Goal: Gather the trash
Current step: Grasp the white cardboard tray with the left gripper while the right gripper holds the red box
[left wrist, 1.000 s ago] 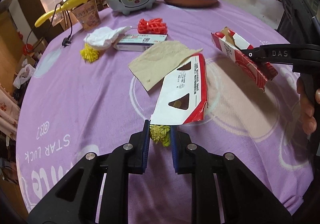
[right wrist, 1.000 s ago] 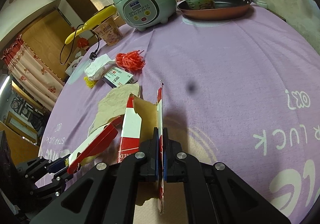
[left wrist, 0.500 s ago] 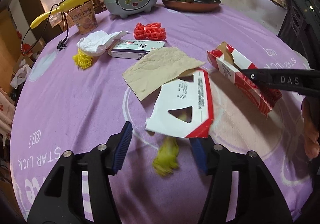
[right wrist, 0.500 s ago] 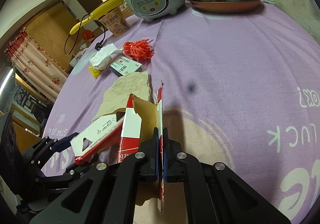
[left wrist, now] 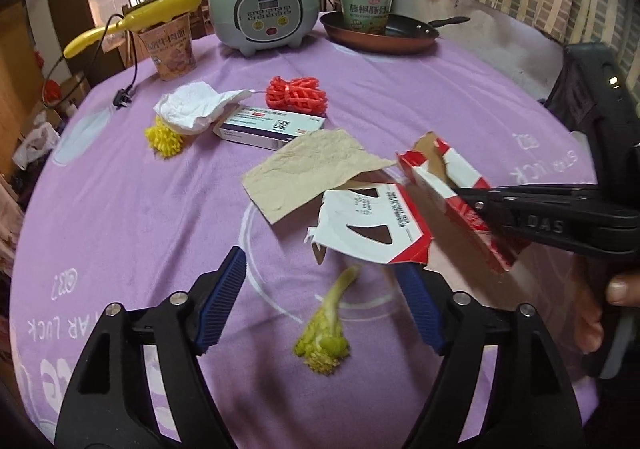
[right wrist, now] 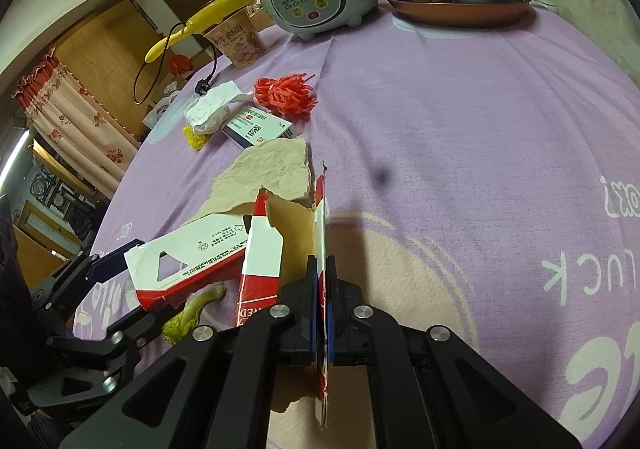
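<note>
Noodle cup (left wrist: pixel 367 11) standing in pan (left wrist: pixel 380 41). Left gripper (left wrist: pixel 324 289) spread wide around vegetable scrap (left wrist: pixel 326 333); right gripper (right wrist: pixel 319 303) clamping torn red carton (right wrist: pixel 296 245).

Vegetable scrap (left wrist: pixel 325 333) before torn carton (left wrist: pixel 374 231), paper (left wrist: pixel 312 173) behind.

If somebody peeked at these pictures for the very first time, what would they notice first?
Probably the torn red and white box, pinched upright in the right tongs near the table's front edge. Next, the green vegetable scrap lying loose on the purple tablecloth between the open left tongs.
</note>
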`<control>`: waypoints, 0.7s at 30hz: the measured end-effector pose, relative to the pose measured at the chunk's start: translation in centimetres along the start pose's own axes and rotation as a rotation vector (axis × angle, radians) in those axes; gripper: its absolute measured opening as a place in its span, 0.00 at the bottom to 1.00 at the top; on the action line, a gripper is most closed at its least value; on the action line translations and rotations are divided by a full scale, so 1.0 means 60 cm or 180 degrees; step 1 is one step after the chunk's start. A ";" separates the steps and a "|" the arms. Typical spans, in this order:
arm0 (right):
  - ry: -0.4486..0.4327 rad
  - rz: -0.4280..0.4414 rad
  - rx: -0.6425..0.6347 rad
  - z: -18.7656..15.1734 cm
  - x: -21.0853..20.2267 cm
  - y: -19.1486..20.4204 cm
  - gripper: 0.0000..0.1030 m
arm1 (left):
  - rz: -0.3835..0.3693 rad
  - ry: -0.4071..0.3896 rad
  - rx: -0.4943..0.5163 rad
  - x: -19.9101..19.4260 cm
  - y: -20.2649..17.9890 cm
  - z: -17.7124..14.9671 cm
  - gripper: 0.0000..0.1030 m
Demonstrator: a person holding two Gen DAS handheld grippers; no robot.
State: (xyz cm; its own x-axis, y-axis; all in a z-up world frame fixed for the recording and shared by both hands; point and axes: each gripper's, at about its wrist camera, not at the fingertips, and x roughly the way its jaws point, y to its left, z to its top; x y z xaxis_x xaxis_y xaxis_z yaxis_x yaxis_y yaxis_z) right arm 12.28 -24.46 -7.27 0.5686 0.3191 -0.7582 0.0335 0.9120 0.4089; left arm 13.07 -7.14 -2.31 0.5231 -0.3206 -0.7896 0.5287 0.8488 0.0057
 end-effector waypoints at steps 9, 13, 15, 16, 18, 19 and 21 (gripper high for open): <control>0.0003 -0.0004 -0.0019 -0.001 0.002 0.003 0.04 | -0.0480 0.0266 -0.0482 0.006 0.025 0.003 0.78; 0.0009 -0.0018 -0.0007 -0.001 0.003 0.000 0.04 | -0.0901 0.0409 -0.0721 0.006 0.033 0.005 0.78; 0.0014 -0.0015 -0.0020 -0.001 0.004 0.002 0.04 | -0.0930 0.0433 -0.0743 0.005 0.032 0.006 0.78; 0.0012 -0.0015 -0.0023 -0.001 0.004 0.003 0.04 | -0.0933 0.0452 -0.0753 0.006 0.032 0.007 0.78; -0.0001 -0.0012 -0.0025 -0.001 0.002 0.003 0.04 | -0.0887 0.0519 -0.0768 0.012 0.031 0.009 0.78; -0.0011 -0.0016 -0.0026 -0.001 0.000 0.003 0.04 | -0.0858 0.0554 -0.0769 0.016 0.031 0.009 0.78; -0.0033 -0.0049 -0.0033 0.000 -0.003 0.003 0.04 | -0.0809 0.0673 -0.0797 0.029 0.029 0.011 0.78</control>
State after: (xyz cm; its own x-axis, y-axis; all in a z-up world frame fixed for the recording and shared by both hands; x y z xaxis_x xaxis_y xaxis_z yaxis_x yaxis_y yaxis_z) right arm 12.20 -24.36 -7.09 0.5765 0.3022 -0.7591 0.0339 0.9194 0.3918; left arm 15.33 -6.51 -3.27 0.2342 -0.4617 -0.8555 0.4308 0.8382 -0.3345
